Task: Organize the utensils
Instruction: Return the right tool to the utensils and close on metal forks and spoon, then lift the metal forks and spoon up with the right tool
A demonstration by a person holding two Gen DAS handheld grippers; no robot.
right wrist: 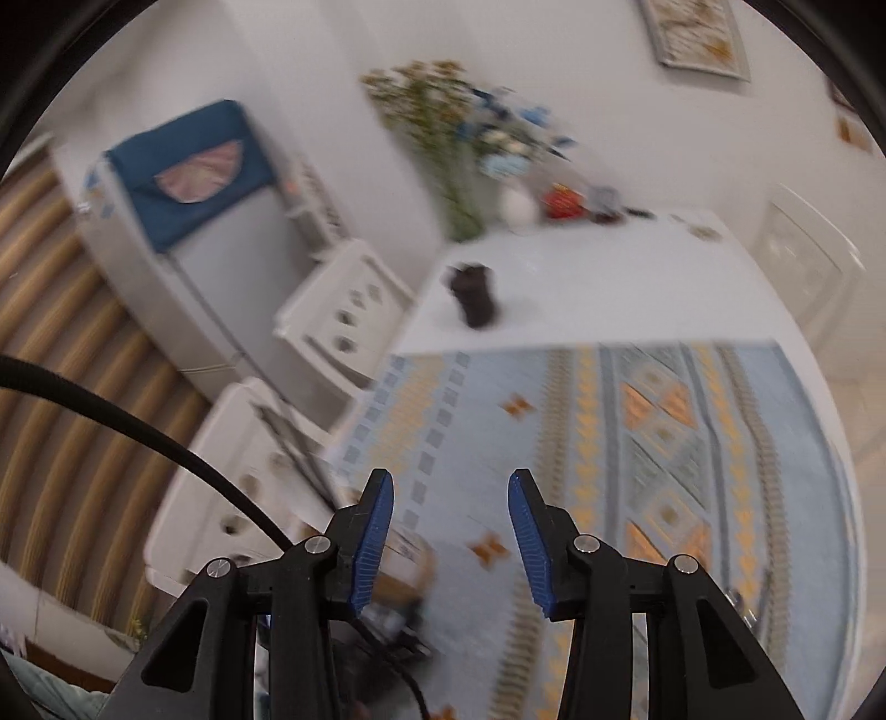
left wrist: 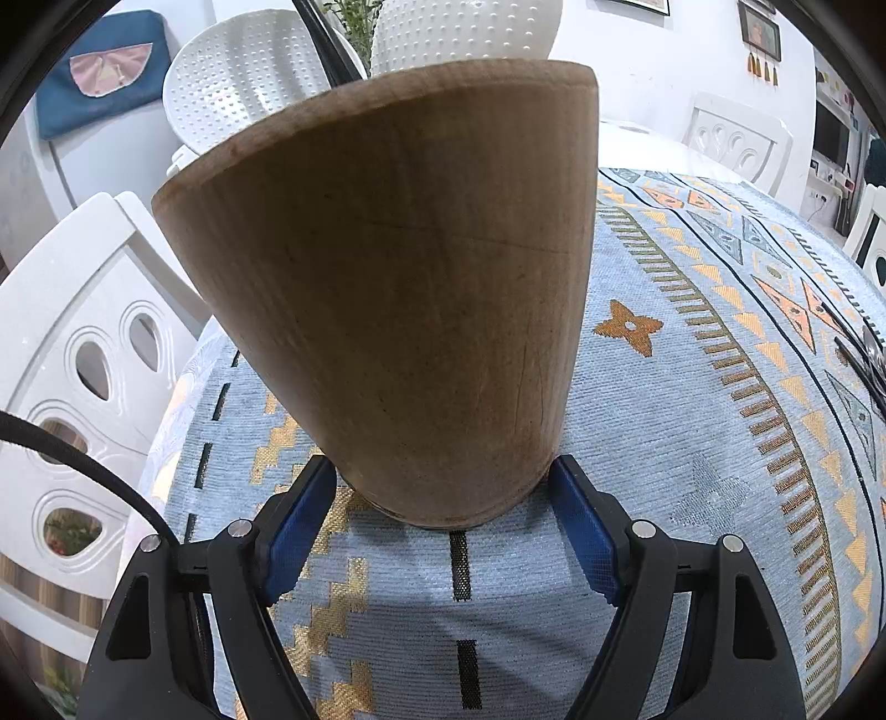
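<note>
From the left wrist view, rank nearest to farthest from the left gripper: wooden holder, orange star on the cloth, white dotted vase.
1. Wooden holder, gripped between the left gripper fingers.
2. Orange star, on the cloth to the right.
3. White dotted vase, behind the holder, top.

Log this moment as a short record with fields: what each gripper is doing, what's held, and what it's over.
left gripper: shut on the base of the wooden utensil holder
holder pose: tilted, mouth away from the camera; inside not visible
surface: patterned tablecloth
utensils: dark handles at the cloth's right edge
right gripper: open, holding nothing, above the table
right view: motion-blurred
</note>
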